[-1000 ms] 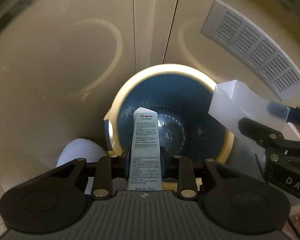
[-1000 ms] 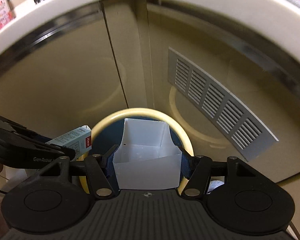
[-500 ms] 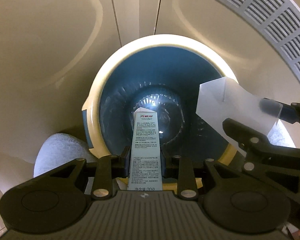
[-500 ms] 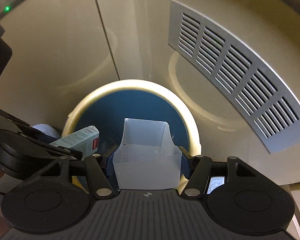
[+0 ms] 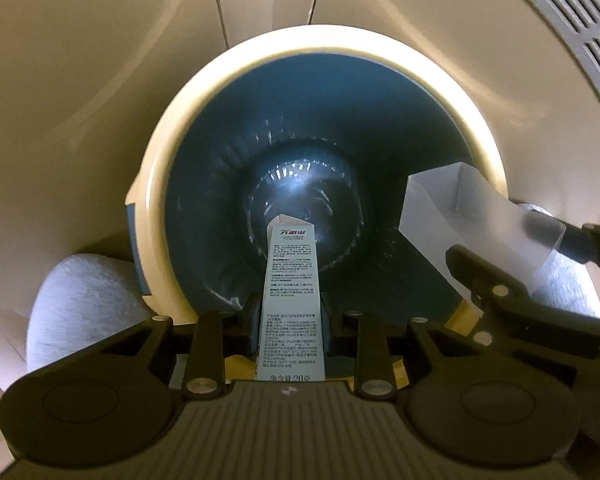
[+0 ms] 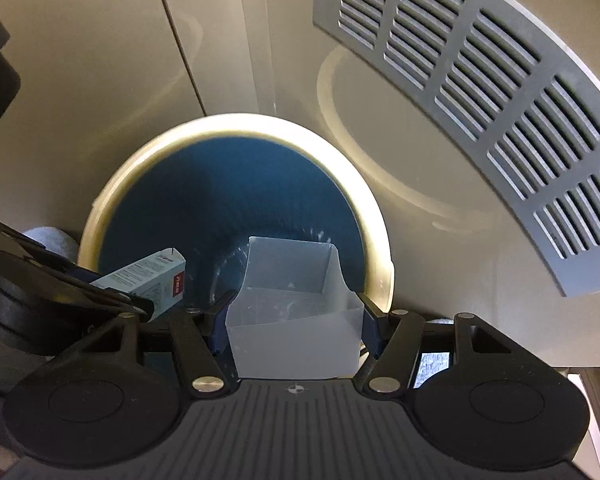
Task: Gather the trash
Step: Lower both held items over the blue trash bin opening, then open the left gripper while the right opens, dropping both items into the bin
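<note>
A blue waste bin with a cream rim (image 5: 188,128) (image 6: 376,216) stands on the floor right below both grippers. My left gripper (image 5: 288,320) is shut on a slim pale-blue printed carton (image 5: 292,280), which hangs straight down into the bin's mouth. The right gripper (image 6: 292,316) is shut on a translucent white open plastic box (image 6: 296,304), held over the bin's right side; that box (image 5: 460,208) also shows at the right of the left wrist view. The carton (image 6: 148,276) appears at the left of the right wrist view.
Beige cabinet doors (image 5: 100,60) rise behind the bin, with a grey slotted vent panel (image 6: 480,64) to the right. A white textured object (image 5: 80,304) sits beside the bin's left side, and a similar one (image 5: 560,288) lies to its right.
Both grippers have sunk toward the bin with their loads; the bin's mouth now looks much larger and the carton and box hang over it.
</note>
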Available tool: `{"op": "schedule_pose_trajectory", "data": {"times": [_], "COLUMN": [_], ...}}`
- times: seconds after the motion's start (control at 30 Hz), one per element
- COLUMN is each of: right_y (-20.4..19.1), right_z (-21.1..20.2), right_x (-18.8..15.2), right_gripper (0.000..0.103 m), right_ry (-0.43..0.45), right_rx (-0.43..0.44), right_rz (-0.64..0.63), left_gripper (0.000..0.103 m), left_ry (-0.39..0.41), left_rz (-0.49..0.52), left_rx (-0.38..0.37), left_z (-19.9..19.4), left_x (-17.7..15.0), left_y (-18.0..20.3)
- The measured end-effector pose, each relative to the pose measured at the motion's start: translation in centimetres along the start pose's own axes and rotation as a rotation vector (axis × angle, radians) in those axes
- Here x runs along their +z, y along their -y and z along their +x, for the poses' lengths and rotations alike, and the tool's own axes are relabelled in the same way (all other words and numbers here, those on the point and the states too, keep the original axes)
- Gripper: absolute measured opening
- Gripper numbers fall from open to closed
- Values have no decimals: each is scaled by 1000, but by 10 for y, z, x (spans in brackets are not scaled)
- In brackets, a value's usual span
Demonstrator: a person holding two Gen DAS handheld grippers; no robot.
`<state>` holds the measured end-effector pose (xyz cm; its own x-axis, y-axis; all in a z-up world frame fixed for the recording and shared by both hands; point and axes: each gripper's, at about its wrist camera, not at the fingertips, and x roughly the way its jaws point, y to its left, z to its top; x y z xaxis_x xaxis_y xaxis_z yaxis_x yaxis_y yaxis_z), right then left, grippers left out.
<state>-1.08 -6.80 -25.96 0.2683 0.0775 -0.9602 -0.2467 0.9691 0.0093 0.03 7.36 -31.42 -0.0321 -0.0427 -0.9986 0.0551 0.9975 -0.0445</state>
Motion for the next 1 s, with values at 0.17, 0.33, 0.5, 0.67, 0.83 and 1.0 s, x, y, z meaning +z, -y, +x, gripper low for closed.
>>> {"op": "schedule_pose_trajectory", "data": {"times": [0.17,0.33,0.5,0.67,0.83,1.0], "right_y": [-6,-13,-4,-2,0,6], "right_z": [13,24,25,21,22,17], "right_x": [5,8,4,5,4,6], "right_gripper": [64,64,65,65,67,76], "right_ry": [-26,-45,-47,-51,-53,-37], "right_rx": [-25,-22,-24,-31,-25,-66], "right_rz": [-28,-35,-25,-12,-5,23], "left_gripper": [31,31,31,31,41,93], "left_ry": [-19,-28,-32,-34,-21,15], "left_rz": [-7,-6,2,-1,-1,-72], "left_rx": [12,22,27,26,21,76], "left_z": [9,12,11,9,7,-3], "left_x": [4,7,10,10,10,10], "left_y": [2,3,9,6,5,-8]}}
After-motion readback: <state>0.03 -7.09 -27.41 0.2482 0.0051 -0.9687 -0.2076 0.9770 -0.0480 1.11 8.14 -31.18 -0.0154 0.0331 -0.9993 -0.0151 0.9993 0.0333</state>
